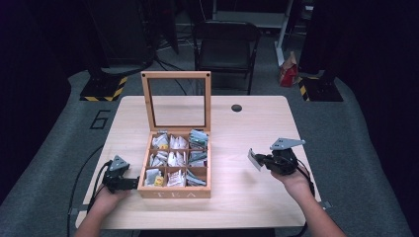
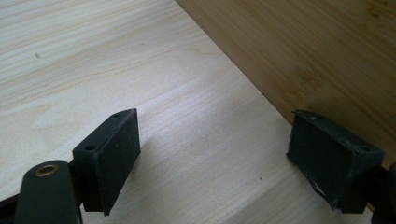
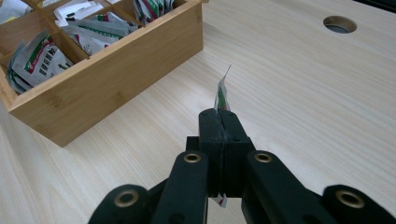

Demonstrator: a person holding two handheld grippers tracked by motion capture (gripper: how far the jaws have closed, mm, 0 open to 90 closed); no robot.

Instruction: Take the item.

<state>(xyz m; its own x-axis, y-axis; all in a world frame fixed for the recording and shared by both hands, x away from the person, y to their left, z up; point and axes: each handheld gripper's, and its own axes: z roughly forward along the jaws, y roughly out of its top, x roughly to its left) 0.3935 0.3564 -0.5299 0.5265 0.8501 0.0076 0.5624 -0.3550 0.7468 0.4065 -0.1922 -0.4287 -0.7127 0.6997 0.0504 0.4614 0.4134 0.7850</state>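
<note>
Tea packets fill a wooden tea box (image 1: 174, 191) of nine compartments, three rows of three, standing with its glass-paned lid (image 1: 176, 101) upright on a pale wood surface (image 1: 247, 207). Two grippers work beside it. At the box's left front corner, the left gripper (image 1: 129, 183) rests low, its fingers (image 2: 116, 154) spread apart with bare wood between them and one finger touching the box wall. Well to the right of the box, the right gripper (image 1: 261, 160) has its fingers (image 3: 211, 135) pressed together on one tea packet (image 3: 222, 93), held edge-up above the surface. One round cable hole (image 1: 236, 107) marks the far side.
</note>
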